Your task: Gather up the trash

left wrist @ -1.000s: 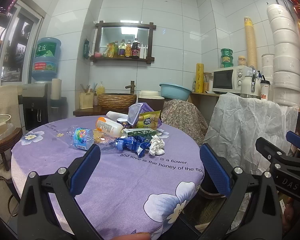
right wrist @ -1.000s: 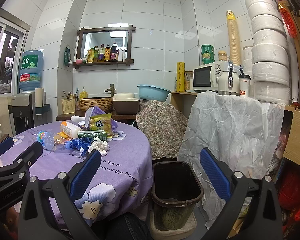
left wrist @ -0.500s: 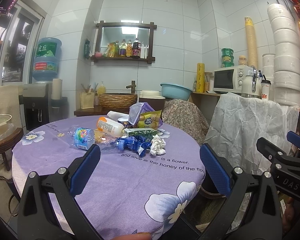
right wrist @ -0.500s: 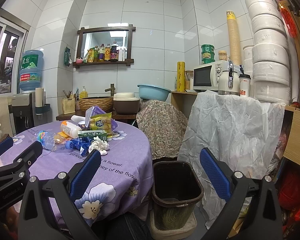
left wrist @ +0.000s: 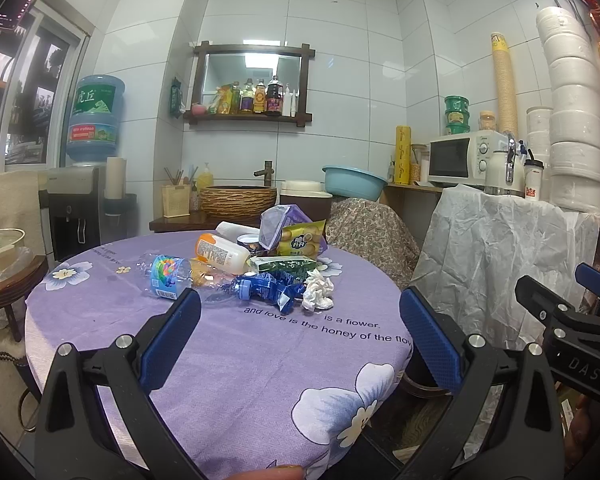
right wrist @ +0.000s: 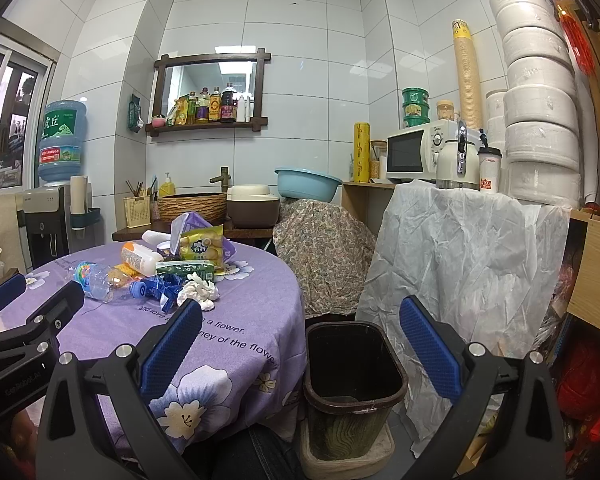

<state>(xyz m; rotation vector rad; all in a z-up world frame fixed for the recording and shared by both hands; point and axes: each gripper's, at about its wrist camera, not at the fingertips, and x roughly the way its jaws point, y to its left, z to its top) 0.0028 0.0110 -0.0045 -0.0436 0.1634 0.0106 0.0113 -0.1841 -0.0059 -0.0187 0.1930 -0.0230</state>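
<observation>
- My left gripper (left wrist: 300,326) has its blue pads spread wide with nothing between them, hanging over the near edge of the purple table (left wrist: 228,360). My right gripper (right wrist: 300,328) is equally wide apart and empty, off the table's right side, looking down at the dark trash bin (right wrist: 354,384) on the floor beside the table.
- All the trash sits in one heap toward the far middle of the table, well apart from both tools.
- The purple bag (left wrist: 278,222) stands at the heap's back: thin film, almost weightless I'd guess, and it will collapse in a pinch, so I would take its upper edge.
- The yellow snack bag (left wrist: 302,240) leans just right of it; crinkly, slick, light. A pinch on the top seam looks best.
- The clear plastic bottle (left wrist: 168,274) lies on its side at the heap's left edge. It looks empty, so light, but round and slippery and likely to buckle; I would close across the labelled middle or the neck.
- The white-and-orange bottle (left wrist: 222,252) lies behind it, stiffer-looking and possibly heavier; a grip across the body should hold.
- The green packet (left wrist: 284,266) lies flat in the middle, hard to get under; I'd take a raised end.
- The blue crumpled wrapper (left wrist: 266,292) is at the heap's front, soft with plenty of folds to bite.
- The white crumpled tissue (left wrist: 318,290) touches the wrapper's right side: softest, lightest, nearest, and graspable anywhere.
</observation>
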